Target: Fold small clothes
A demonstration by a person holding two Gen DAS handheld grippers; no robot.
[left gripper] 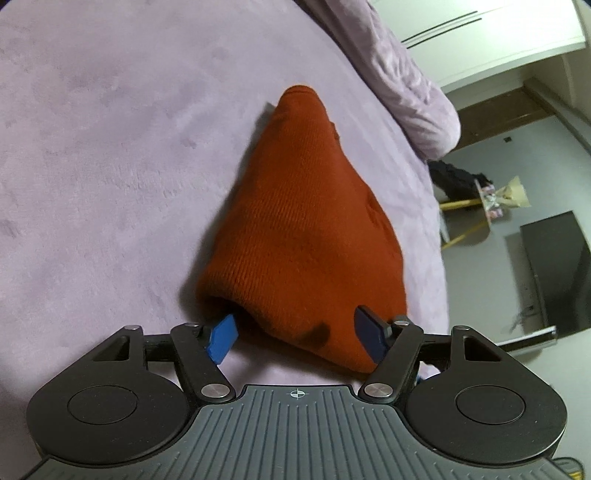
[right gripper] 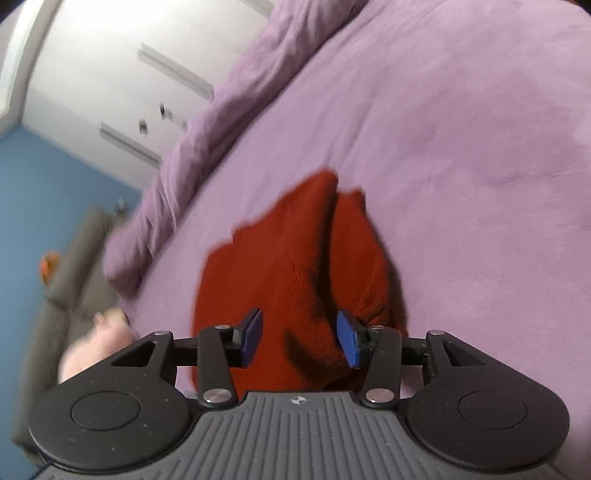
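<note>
A rust-orange knitted garment (left gripper: 295, 221) lies on the lilac bed cover (left gripper: 110, 147), tapering away from me. My left gripper (left gripper: 295, 339) stands open astride its near hem. The left pad (left gripper: 221, 339) sits at the hem's opening and the right pad (left gripper: 371, 339) lies against the garment's right edge. In the right wrist view the same garment (right gripper: 295, 258) shows a deep fold down its middle. My right gripper (right gripper: 301, 339) is open over its near end, with cloth between the pads and neither pad pressing on it.
A rolled lilac duvet (left gripper: 406, 74) lies along the bed's far side, with white wardrobe doors (left gripper: 480, 33) behind it. Past the bed's edge are a dark box (left gripper: 554, 266) and a bouquet (left gripper: 506, 199) on the floor. A grey sofa (right gripper: 66, 258) stands beside the bed.
</note>
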